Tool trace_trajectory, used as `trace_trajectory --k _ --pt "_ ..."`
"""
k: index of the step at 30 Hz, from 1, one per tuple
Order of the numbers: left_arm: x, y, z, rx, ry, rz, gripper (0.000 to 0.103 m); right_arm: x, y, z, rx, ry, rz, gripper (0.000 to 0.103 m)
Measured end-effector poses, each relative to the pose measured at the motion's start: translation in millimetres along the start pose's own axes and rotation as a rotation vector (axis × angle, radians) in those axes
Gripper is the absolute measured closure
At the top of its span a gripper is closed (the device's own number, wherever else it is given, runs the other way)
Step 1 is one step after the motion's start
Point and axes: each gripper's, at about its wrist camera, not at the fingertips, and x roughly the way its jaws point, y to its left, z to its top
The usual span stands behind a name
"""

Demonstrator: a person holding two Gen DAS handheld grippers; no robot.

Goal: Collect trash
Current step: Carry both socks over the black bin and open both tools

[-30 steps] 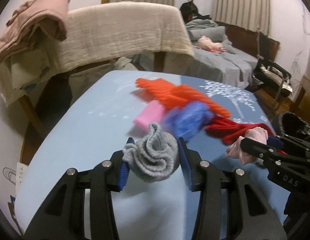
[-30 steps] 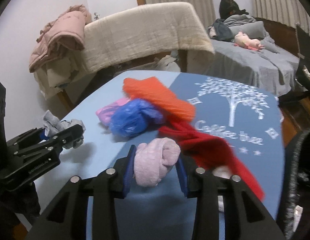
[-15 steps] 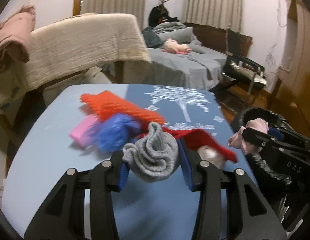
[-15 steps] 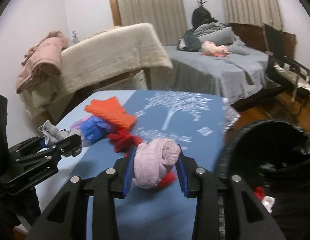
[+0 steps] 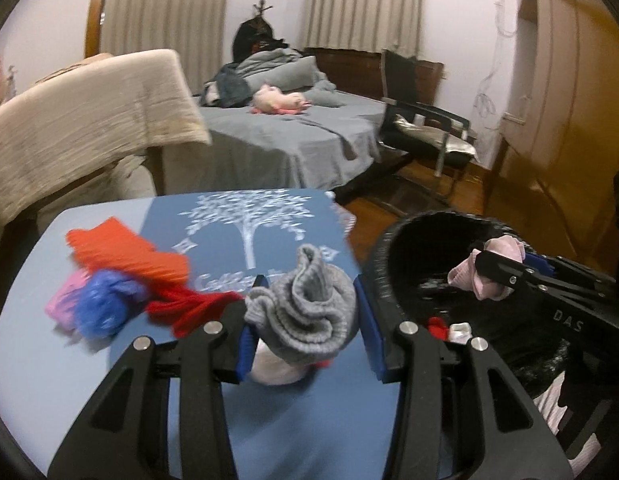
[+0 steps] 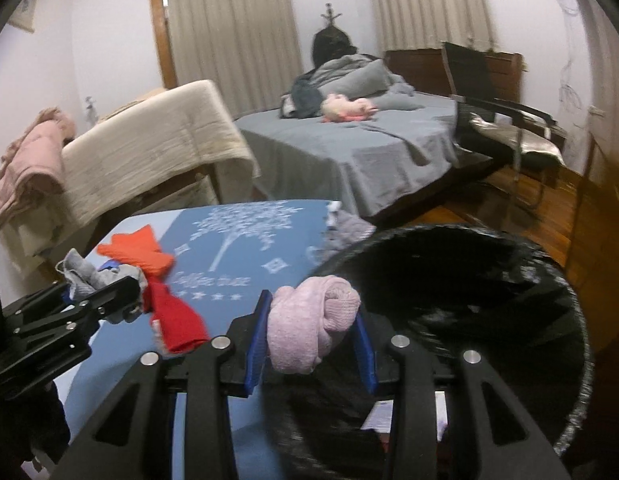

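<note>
Filling right gripper (image 6: 313,336): pink sock (image 6: 311,322)

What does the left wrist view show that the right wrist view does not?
Only the left wrist view shows the blue ball and the pink item on the table. Only the right wrist view shows the pink jacket at the left. Both show the grey sock in the left gripper, the pink sock in the right gripper, and the black bin.
</note>
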Motion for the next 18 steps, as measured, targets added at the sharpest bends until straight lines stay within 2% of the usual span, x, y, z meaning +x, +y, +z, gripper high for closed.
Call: trace_trajectory --k 18 --pt "49.4 -100.9 26.8 0.110 -0.010 -0.178 0.060 -19.0 -105.7 -6.5 0.118 -0.023 -0.171 0.065"
